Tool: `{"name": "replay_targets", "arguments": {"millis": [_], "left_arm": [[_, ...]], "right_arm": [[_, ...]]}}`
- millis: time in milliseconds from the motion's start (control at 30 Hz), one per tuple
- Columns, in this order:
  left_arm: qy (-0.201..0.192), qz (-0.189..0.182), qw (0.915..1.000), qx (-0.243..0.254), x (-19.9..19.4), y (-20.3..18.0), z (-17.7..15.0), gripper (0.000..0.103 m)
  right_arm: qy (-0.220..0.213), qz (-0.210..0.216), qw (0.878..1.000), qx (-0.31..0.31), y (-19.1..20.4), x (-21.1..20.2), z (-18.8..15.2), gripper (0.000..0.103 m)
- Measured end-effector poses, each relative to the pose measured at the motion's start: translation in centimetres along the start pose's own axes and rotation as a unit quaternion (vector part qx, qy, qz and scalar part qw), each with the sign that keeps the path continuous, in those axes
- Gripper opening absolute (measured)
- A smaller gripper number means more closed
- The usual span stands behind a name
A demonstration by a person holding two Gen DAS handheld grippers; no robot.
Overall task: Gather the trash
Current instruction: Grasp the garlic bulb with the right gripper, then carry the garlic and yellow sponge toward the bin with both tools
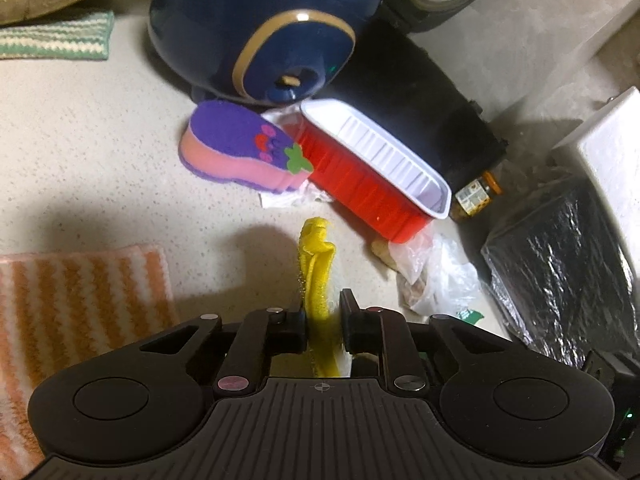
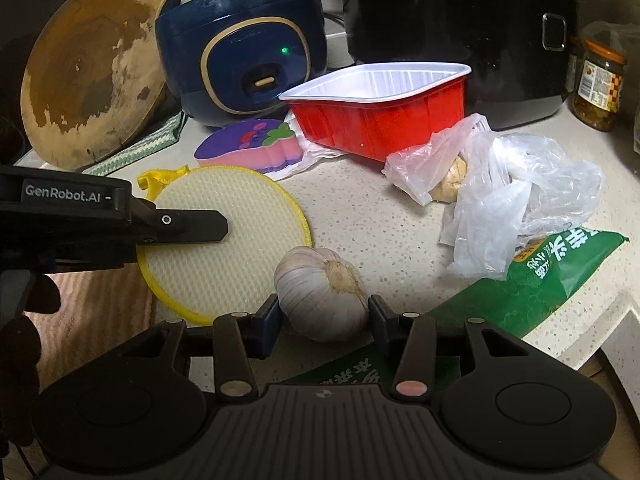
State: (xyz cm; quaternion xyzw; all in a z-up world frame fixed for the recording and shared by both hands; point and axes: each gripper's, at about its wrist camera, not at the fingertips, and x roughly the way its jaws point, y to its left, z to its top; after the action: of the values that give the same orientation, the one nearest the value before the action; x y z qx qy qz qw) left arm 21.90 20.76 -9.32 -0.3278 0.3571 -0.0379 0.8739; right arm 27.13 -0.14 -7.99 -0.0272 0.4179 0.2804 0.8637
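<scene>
My left gripper [image 1: 323, 320] is shut on a round yellow-rimmed scrub pad [image 1: 316, 264], which I see edge-on in the left wrist view. In the right wrist view the same pad [image 2: 224, 256] shows its pale face, tilted above the counter, with a left finger [image 2: 192, 224] across it. My right gripper [image 2: 324, 312] is shut on a white garlic bulb [image 2: 320, 280], one pad on each side. Behind it stands a red tray [image 2: 380, 120] with a white inside. A crumpled clear plastic bag [image 2: 500, 192] and a green food packet [image 2: 540, 280] lie to the right.
At the back stand a dark blue rice cooker [image 2: 240, 52], a black cooker [image 2: 460, 28], a leaning wooden board [image 2: 92, 72] and a jar [image 2: 600, 84]. A purple-pink sponge [image 2: 256, 148] lies beside the tray. An orange striped cloth [image 1: 80, 300] is left, the counter edge [image 2: 592, 340] right.
</scene>
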Motion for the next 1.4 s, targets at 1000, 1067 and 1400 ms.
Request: {"name": "replay_targets", "arguments": {"millis": [1000,1067,1400], "left_arm": [[-0.007,0.032,0.9966,0.076,-4.4,0.6,-0.9,0.018],[-0.006,0.027,0.9964,0.080,-4.6,0.8,-0.8,0.018],[-0.011,-0.001,0.9917,0.128,-5.6,-2.3,-0.9,0.018]], "right_arm": [[-0.014,-0.002,0.998,0.061,1.5,-0.4,0.1,0.055],[-0.025,-0.004,0.998,0.066,2.0,-1.1,0.0,0.055],[-0.102,-0.028,0.989,0.100,0.8,-9.2,0.0,0.055]]}}
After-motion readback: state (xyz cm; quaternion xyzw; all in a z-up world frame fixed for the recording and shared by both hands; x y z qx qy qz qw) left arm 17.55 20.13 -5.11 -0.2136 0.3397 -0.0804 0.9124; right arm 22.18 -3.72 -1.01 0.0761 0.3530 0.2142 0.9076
